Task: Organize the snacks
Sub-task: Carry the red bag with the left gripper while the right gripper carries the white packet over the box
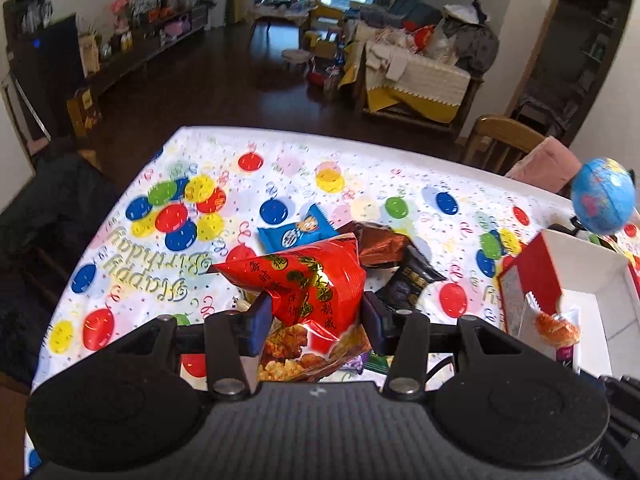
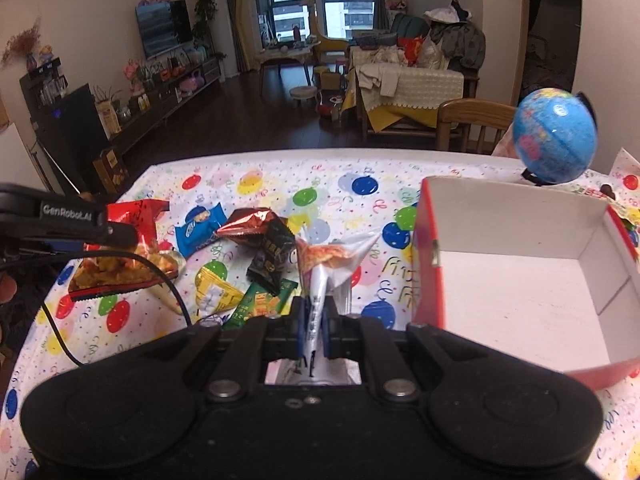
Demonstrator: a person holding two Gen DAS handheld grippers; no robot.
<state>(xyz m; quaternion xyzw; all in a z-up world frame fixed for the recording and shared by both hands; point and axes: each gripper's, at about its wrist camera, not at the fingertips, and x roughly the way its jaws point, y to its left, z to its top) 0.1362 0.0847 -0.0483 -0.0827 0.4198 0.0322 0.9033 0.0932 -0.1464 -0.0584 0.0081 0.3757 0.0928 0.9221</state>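
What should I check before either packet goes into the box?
1. Left gripper holds the red packet: ok, fingers on both sides, packet lifted off the table.
2. Right gripper holds the white packet: ok, pinched between shut fingers.
3. Box open: ok, top open, white floor bare in the right wrist view.
4. Box upright and steady: ok, it sits flat on the table.
5. Path from right gripper to box: ok, the box is just to its right with nothing between.
6. Globe clear of the drop: cannot tell, it stands close behind the box.
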